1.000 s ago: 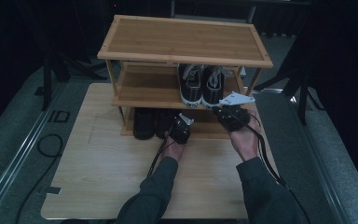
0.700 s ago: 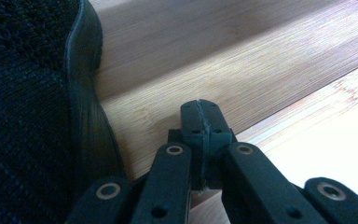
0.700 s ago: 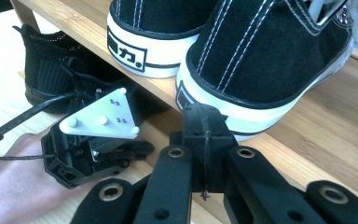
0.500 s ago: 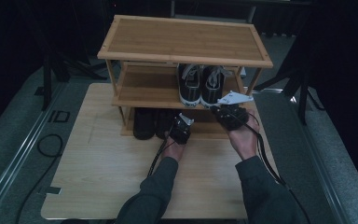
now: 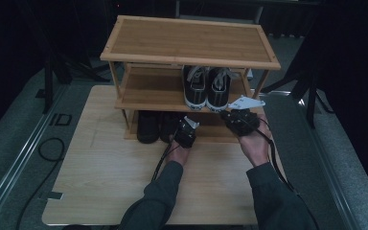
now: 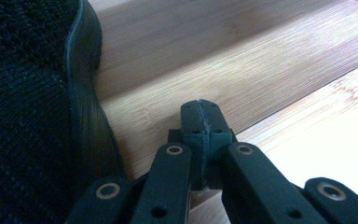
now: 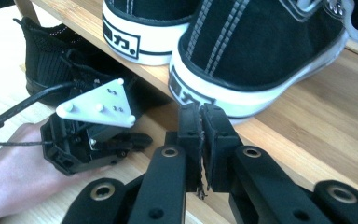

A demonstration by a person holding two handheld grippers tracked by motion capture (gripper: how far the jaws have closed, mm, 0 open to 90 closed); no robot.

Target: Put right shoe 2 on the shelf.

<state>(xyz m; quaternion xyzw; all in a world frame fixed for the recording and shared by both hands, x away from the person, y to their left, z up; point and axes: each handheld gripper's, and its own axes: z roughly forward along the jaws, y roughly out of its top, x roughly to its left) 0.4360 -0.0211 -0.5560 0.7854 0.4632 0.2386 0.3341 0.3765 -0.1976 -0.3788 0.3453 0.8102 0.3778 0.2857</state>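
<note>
A bamboo shoe rack (image 5: 191, 43) stands on the wooden table. A pair of black sneakers with white soles (image 5: 206, 88) sits on its middle shelf, at the right. My right gripper (image 7: 200, 116) points at the heel of the nearer sneaker (image 7: 261, 51), just short of it. Its jaws have just been opening by a hair, with nothing between them, and stand almost together. My left gripper (image 6: 201, 112) is shut and empty, low over the bottom shelf (image 6: 223, 60), with a black knit shoe (image 6: 23, 93) close on its left. In the high view, the left gripper (image 5: 186, 132) and right gripper (image 5: 239, 120) are both at the rack's front.
Black shoes (image 5: 155, 125) fill the left part of the bottom shelf. The rack's top shelf (image 5: 191, 36) is bare. The table (image 5: 100, 182) has open wood in front of the rack. A cable (image 5: 43, 148) lies on the floor at the left.
</note>
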